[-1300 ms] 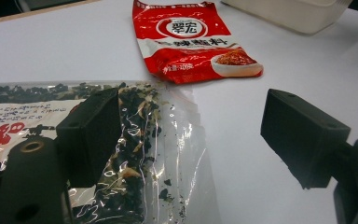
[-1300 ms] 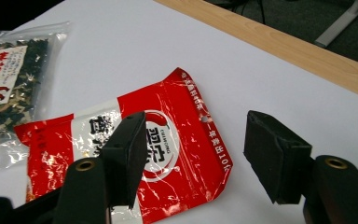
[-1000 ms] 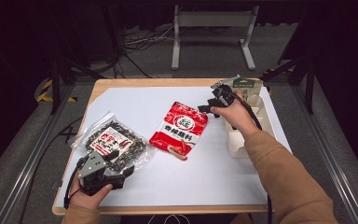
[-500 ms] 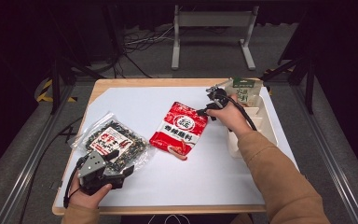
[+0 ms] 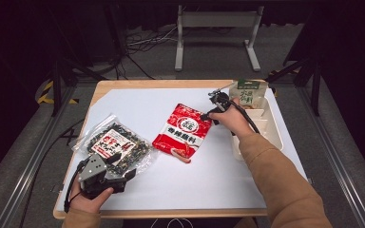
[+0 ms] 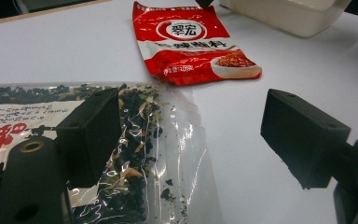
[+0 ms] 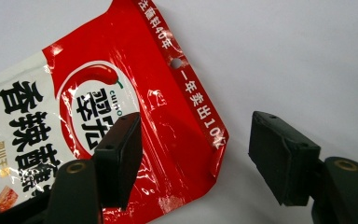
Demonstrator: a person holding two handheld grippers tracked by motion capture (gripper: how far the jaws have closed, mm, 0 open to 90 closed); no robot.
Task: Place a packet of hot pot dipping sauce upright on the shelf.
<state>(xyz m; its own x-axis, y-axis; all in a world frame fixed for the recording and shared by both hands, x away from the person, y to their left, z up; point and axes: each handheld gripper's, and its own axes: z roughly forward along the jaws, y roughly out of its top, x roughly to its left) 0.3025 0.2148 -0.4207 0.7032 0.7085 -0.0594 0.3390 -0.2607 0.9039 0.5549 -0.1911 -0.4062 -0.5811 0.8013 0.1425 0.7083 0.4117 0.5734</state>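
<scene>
Red sachet lay slanted, top far-right, under the widening, empty right gripper; the white tray sat right, the left gripper gaped over the clear bag.

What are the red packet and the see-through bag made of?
Red packet: likely glossy printed plastic film; it shows glare, fine wrinkles and a curled corner. See-through bag: thin clear plastic, since the dark dried contents show through and its creases catch light.
</scene>
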